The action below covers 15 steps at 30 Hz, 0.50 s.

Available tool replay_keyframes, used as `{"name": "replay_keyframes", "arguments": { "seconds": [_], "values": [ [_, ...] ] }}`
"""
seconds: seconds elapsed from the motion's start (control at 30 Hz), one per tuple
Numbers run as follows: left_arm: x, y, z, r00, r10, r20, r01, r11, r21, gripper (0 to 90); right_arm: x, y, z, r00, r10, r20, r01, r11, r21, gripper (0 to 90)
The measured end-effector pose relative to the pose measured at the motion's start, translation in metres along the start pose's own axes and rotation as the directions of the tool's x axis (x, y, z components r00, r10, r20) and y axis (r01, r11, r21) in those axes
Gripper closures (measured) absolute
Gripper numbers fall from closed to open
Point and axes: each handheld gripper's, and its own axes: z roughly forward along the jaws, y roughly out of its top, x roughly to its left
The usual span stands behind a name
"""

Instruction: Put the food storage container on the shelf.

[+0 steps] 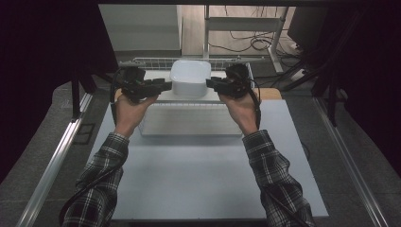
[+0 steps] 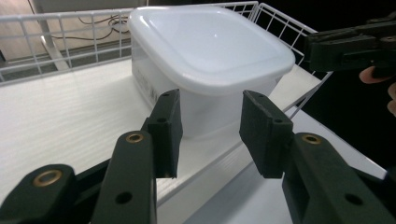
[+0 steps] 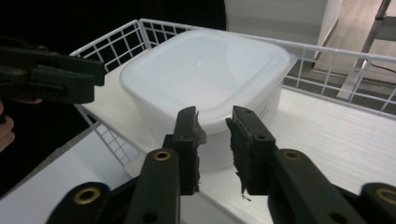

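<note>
Left gripper (image 2: 210, 135) open | right gripper (image 3: 212, 149) narrowly open | flanking container (image 1: 190, 78) sides

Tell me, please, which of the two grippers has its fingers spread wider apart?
The left gripper: in its own view a broad gap separates its fingers, while the right gripper shows only a narrow slit. Both face the white lidded container.

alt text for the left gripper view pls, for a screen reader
A white lidded tub stands on a white shelf edged by a wire rail, just beyond the open jaws of the left hand-held gripper, which hold nothing. The right hand-held gripper reaches in from the upper right towards the tub's far side.
</note>
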Motion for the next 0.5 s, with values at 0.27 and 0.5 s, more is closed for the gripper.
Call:
{"name": "replay_keyframes", "arguments": {
  "seconds": [0.27, 0.5],
  "values": [
    [0.001, -0.014, -0.002, 0.9999, -0.005, 0.012, 0.006, 1.0, -0.004, 57.9, 0.01, -0.012, 0.01, 0.9981, -0.045, -0.042, 0.047, 0.998, 0.04, 88.0],
    [0.0, -0.018, -0.003, 0.9998, 0.006, 0.021, -0.006, 1.0, 0.002, 57.5, 0.001, -0.008, 0.015, 0.9997, -0.016, -0.015, 0.017, 0.999, 0.035, 88.5]
  ]
}}
